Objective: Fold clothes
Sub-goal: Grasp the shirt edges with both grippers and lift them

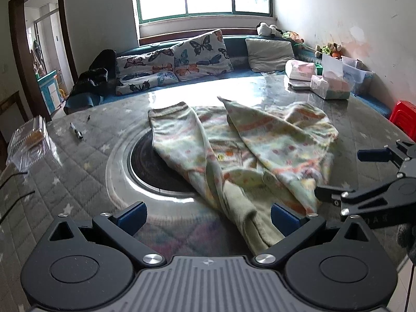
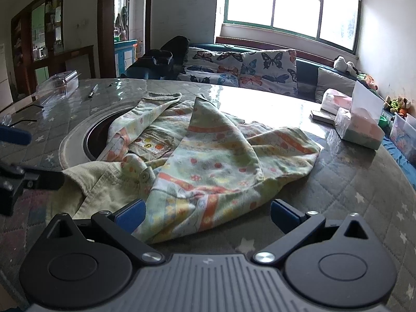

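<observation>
A small pastel printed garment [image 1: 234, 145] with orange bands lies crumpled on the round quilted table [image 1: 78, 176], partly over a dark round inset [image 1: 148, 166]. It also shows in the right wrist view [image 2: 208, 161]. My left gripper [image 1: 208, 215] is open, its fingers on either side of the garment's near plain-green cuff, low by the near edge. My right gripper [image 2: 208, 215] is open over the garment's near hem. The right gripper also shows at the right of the left wrist view [image 1: 364, 174], and one left finger shows at the left of the right wrist view [image 2: 41, 180].
A pen [image 1: 76, 132] and a clear plastic box [image 1: 28, 140] lie on the table's left. Tissue packs [image 1: 330, 85] and storage boxes [image 1: 356, 72] sit at the far right. A sofa with butterfly cushions [image 1: 187, 57] runs behind the table. A red stool [image 1: 403, 114] stands at the right.
</observation>
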### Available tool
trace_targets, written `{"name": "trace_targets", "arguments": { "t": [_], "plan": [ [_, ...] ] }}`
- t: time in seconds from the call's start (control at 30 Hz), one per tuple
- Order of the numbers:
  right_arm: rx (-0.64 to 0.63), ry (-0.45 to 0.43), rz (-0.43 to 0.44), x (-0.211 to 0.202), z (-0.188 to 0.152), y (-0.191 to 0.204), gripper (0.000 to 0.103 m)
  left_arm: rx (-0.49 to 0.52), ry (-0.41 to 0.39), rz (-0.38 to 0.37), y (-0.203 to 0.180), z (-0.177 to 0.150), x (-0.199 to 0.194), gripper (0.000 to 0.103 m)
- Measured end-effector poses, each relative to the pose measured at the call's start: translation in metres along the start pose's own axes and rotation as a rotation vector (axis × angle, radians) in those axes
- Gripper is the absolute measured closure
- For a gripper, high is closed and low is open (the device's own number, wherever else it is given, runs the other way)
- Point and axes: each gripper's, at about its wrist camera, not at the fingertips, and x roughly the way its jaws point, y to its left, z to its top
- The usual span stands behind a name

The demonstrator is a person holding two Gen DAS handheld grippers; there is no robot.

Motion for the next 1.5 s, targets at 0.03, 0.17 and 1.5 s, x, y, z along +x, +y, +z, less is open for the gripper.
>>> {"name": "trace_targets", "arguments": {
  "t": [0.03,0.17,1.5],
  "plan": [
    [-0.002,0.001,-0.001,0.002,0.002,-0.001,0.000,0.000,-0.003,0.003,0.001,0.004,0.003,0.000],
    [-0.011,0.007,-0.006,0.014,0.011,-0.004,0.000,-0.006,-0.007,0.017,0.006,0.020,0.019,0.000],
    [0.036,0.107,0.135,0.182,0.115,-0.034,0.090,-0.090,0.072,-0.027,0.052,0.099,0.177,0.097]
  ]
}}
